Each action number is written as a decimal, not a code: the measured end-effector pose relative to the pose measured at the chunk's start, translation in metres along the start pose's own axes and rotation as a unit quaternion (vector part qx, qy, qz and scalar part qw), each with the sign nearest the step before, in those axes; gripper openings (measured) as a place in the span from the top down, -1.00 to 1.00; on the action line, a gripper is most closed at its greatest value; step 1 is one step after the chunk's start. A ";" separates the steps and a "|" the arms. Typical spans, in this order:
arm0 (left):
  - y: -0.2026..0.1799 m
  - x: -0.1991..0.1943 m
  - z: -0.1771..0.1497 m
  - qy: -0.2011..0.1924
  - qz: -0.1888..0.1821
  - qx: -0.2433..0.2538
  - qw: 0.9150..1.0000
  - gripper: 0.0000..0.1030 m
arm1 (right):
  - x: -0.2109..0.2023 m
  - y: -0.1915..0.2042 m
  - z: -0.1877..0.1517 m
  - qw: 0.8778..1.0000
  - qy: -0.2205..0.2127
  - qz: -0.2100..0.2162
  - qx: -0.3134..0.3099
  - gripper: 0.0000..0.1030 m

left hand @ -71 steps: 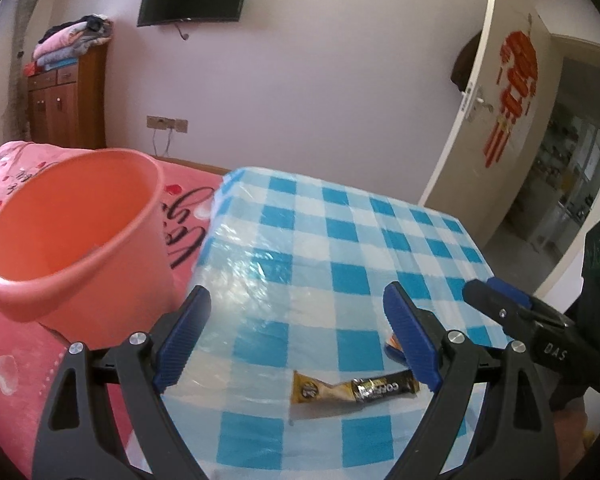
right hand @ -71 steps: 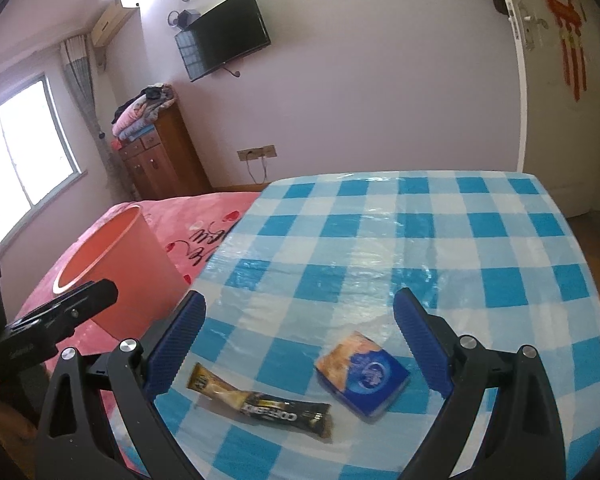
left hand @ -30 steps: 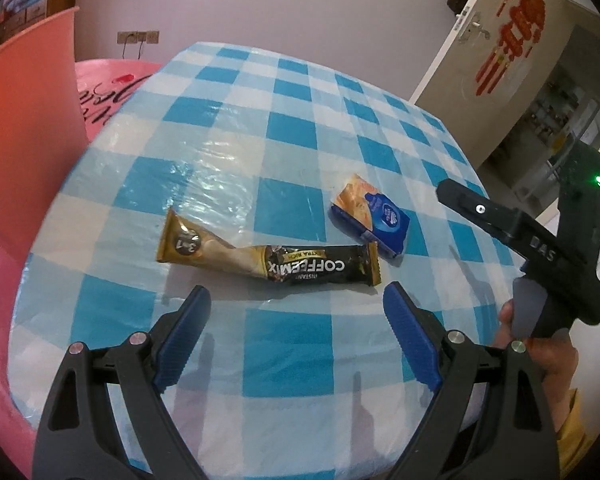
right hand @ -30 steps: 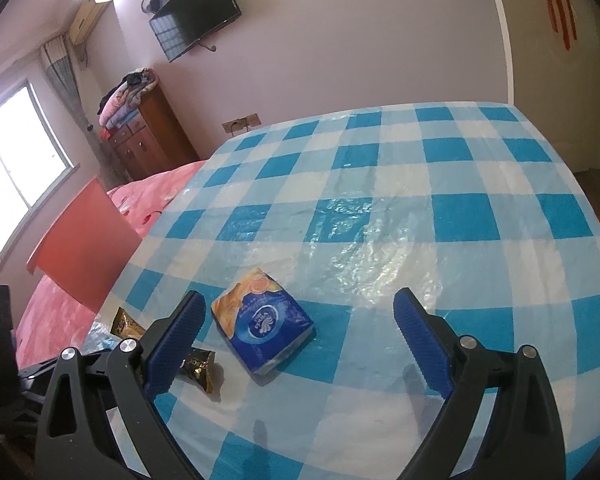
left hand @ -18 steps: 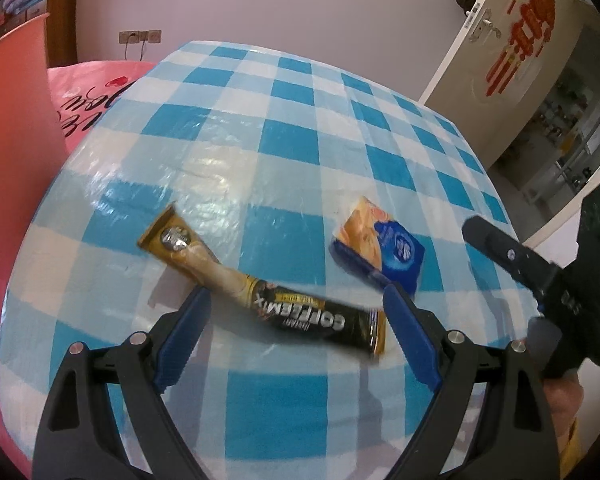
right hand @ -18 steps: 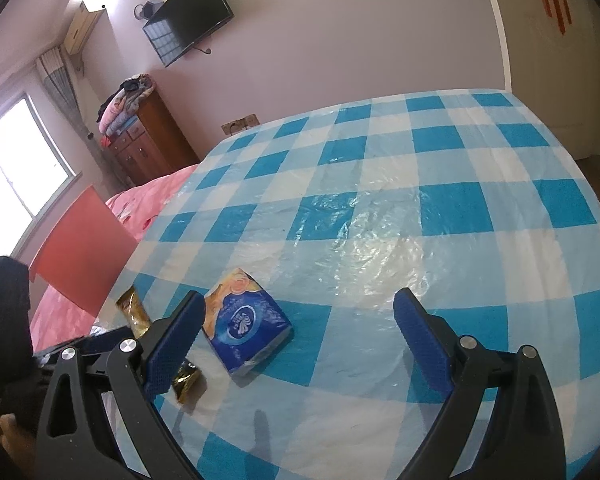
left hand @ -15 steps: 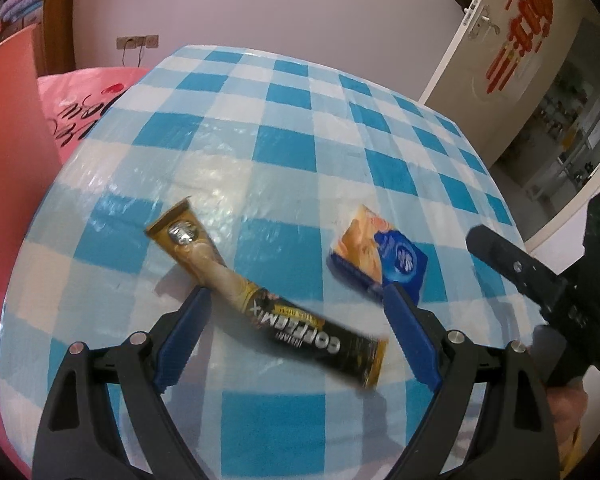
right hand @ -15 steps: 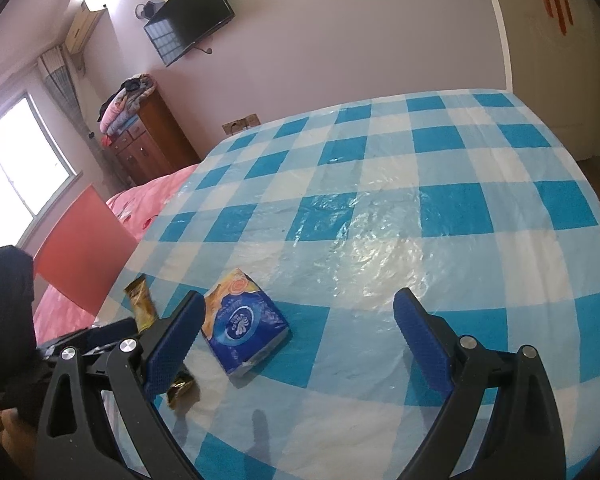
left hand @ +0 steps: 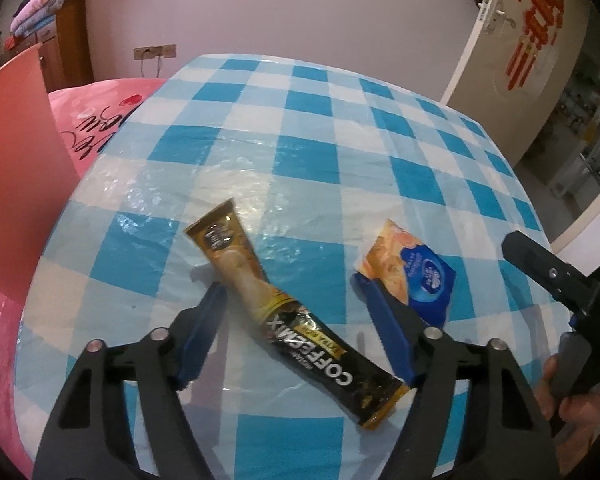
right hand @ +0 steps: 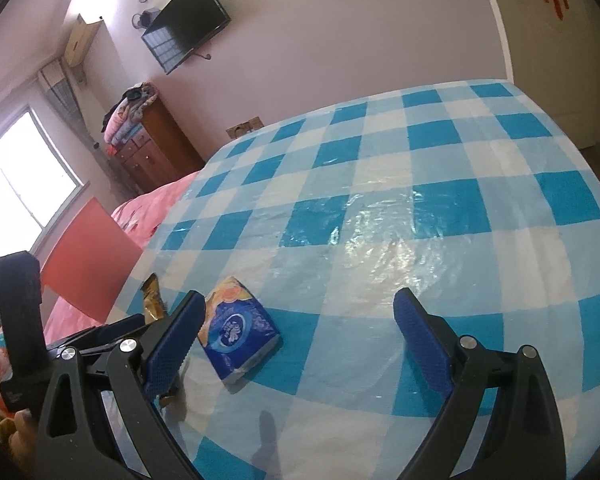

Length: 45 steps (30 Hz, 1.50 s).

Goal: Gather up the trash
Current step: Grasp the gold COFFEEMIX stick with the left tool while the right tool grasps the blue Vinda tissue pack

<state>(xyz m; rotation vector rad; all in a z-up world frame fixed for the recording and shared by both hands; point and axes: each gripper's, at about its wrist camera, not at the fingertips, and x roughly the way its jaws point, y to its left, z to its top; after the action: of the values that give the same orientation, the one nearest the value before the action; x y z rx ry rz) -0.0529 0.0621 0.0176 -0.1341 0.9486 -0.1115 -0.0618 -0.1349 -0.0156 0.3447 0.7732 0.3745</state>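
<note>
Swung nearer since a second ago, the coffee sachet (left hand: 288, 312) now lies slantwise between the closing, not yet touching jaws of the left tool (left hand: 294, 330) on the checked worktop (left hand: 308, 120); the right tool (right hand: 296, 340) gapes empty, tissue pack (right hand: 240, 332) just beside.

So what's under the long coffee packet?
The coffee packet lies flat on the blue-and-white checked tablecloth. Only cloth shows around it; what is beneath it is covered. The left tongs are closing around it.
</note>
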 end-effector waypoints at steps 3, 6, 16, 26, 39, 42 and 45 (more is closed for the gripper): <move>0.002 0.005 0.000 0.008 0.003 -0.006 1.000 -0.20 | 0.004 0.004 0.000 1.000 0.008 0.001 -0.010 -0.82; 0.003 0.008 -0.001 0.008 0.010 -0.008 1.000 -0.06 | 0.010 0.009 -0.001 1.000 0.021 0.002 -0.020 -0.82; 0.007 0.011 0.003 0.003 0.017 -0.007 1.000 0.42 | 0.024 0.046 -0.009 0.992 0.046 -0.015 -0.115 -0.82; 0.009 0.012 0.007 0.008 0.001 -0.010 1.000 0.53 | 0.043 0.067 -0.016 0.980 0.078 -0.037 -0.180 -0.82; 0.015 0.012 0.010 0.007 -0.014 -0.015 1.000 0.56 | 0.060 0.074 -0.019 0.971 0.113 -0.049 -0.203 -0.82; 0.016 0.010 0.009 0.005 -0.017 -0.013 1.000 0.56 | 0.060 0.074 -0.019 0.972 0.113 -0.049 -0.202 -0.82; 0.017 0.009 0.009 0.005 -0.020 -0.012 1.000 0.56 | 0.059 0.075 -0.020 0.971 0.110 -0.058 -0.207 -0.68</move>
<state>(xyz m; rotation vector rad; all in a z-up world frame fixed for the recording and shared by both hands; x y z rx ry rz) -0.0398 0.0782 0.0124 -0.1744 0.9572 -0.1372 -0.0522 -0.0392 -0.0323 -0.1358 0.9038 0.4565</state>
